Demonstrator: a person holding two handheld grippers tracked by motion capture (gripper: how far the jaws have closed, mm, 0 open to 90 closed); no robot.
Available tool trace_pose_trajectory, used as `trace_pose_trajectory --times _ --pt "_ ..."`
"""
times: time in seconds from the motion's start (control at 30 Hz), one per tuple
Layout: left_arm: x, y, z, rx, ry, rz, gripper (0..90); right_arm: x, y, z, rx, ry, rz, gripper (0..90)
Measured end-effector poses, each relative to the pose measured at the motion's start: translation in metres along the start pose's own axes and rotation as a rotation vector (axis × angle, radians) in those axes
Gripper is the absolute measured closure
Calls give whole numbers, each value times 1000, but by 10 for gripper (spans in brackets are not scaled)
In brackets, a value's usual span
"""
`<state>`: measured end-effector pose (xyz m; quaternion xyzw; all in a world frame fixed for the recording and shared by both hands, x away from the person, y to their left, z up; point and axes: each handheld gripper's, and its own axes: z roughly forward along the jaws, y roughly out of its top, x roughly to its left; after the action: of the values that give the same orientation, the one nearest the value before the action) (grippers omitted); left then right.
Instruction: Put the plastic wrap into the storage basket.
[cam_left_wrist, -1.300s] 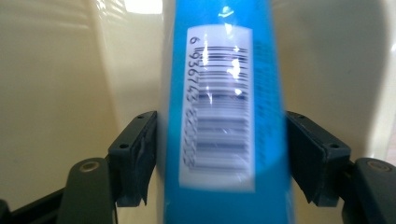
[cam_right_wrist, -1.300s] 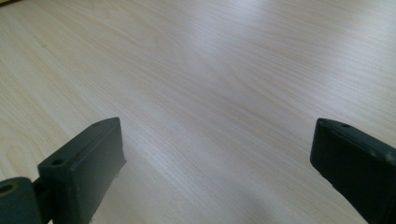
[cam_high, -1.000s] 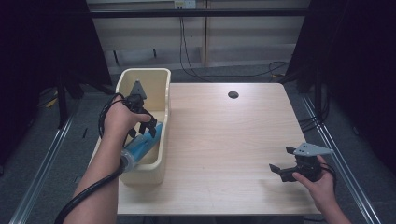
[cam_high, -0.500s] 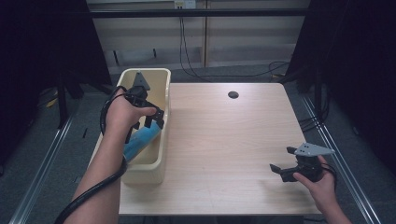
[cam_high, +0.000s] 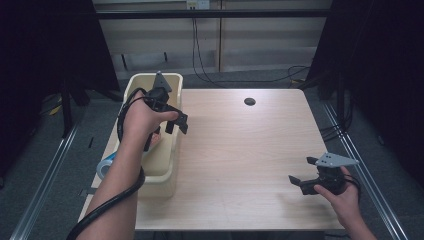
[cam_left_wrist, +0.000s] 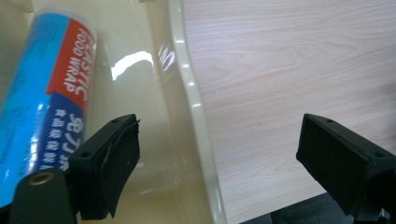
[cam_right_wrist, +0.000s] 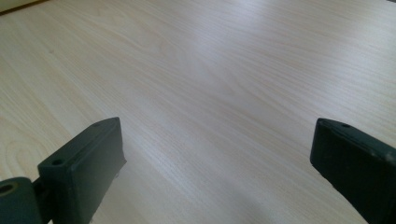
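- Roll of plastic food wrap (cam_left_wrist: 44, 93) lies inside cream bin (cam_high: 167, 159), far left.
- Left gripper (cam_high: 176, 122) hovers over the bin's right rim, jaws wide, empty.
- Right gripper (cam_high: 302, 171) low over table (cam_high: 240, 150), near right, jaws wide, empty.

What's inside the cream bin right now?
The cream bin holds a blue plastic food wrap roll lying along its floor. The left gripper hangs open over the rim. The person's forearm covers much of the bin in the high view, so anything else is hidden.
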<state>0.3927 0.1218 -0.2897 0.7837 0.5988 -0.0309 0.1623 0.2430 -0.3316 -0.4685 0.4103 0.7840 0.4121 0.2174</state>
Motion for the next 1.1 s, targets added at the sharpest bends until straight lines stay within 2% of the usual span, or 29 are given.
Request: trace_pose_trajectory --times 0.47,0.7,0.8,0.9,1.1 --pt "-32 5 10 -9 -53 64 120 0 1 -1 -7 -4 -1 28" --pt "-41 7 16 -18 -67 89 120 0 1 -1 -6 0 -3 28" --pt "-48 8 20 -21 -85 94 120 -1 1 -2 -7 1 -2 28" --pt "-51 8 22 -25 -86 96 119 -1 1 -2 -8 -6 -1 28" --pt "-56 8 29 -11 -86 125 110 -1 1 -2 -8 -3 -6 28"
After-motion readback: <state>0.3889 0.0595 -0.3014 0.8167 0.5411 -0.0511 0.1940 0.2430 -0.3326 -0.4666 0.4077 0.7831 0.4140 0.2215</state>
